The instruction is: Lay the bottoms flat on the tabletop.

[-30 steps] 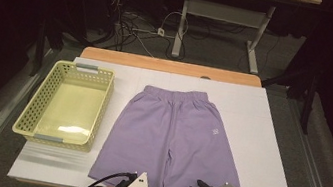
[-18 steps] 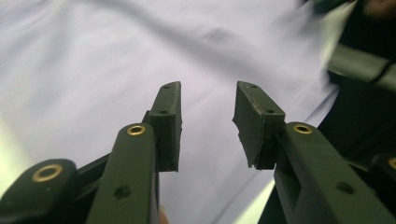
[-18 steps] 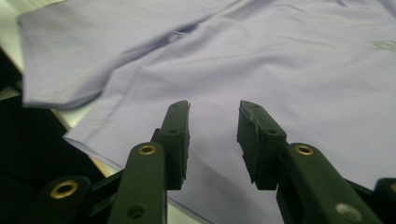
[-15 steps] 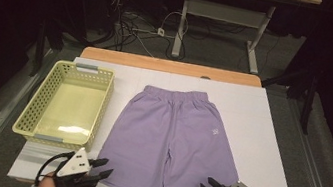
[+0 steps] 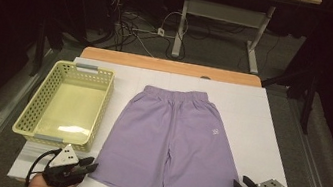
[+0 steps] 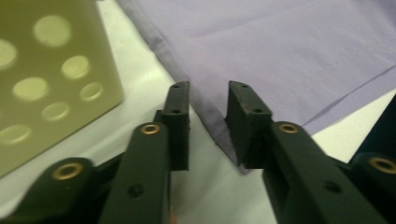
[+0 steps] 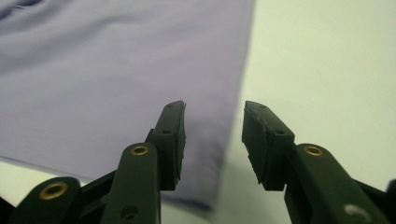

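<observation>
My left hand-held gripper (image 5: 90, 166) and right hand-held gripper (image 5: 238, 185) both gape, empty, astride the shorts' (image 5: 172, 140) bottom corners, left jaws just closing, right just opening.

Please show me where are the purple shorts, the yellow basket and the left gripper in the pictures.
purple shorts (image 5: 171, 145): high view, middle of the fabric, between the two legs.
yellow basket (image 5: 96, 107): high view, its right perforated wall.
left gripper (image 6: 209, 100): left gripper view, gap between its open jaw tips.

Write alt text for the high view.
Lilac shorts lie flat on a white table, with a person's left gripper at the left leg's hem corner and right gripper at the right one, jaws apart, gripping nothing. A yellow perforated basket sits left of the shorts.
</observation>
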